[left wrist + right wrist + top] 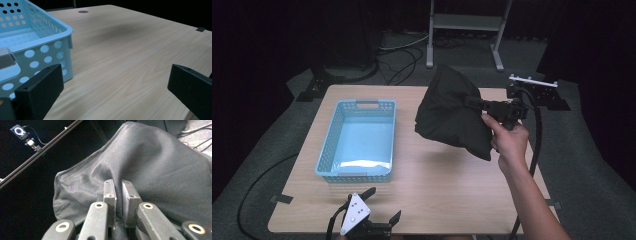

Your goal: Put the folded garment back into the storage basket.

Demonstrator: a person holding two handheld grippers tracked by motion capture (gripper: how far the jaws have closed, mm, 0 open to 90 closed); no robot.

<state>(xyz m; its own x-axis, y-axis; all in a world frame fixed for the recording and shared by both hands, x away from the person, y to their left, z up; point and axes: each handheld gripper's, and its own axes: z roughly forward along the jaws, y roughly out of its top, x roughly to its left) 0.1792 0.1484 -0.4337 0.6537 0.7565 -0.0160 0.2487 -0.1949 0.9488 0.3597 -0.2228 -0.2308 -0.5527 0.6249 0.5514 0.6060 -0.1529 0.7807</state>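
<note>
Between the right tongs (118, 195), clamped shut, a fold of limp black cloth bag (452, 112) (lifted off the desk (437, 195)); left tongs (382, 205) gape empty beside the perforated light-blue plastic basket (357, 137).

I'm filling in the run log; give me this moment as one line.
right gripper: shut on black cloth, held above table | left gripper: open, idle at near edge | blue basket: on table

A light-blue perforated basket (357, 142) sits on the wooden table (437, 190).
</note>
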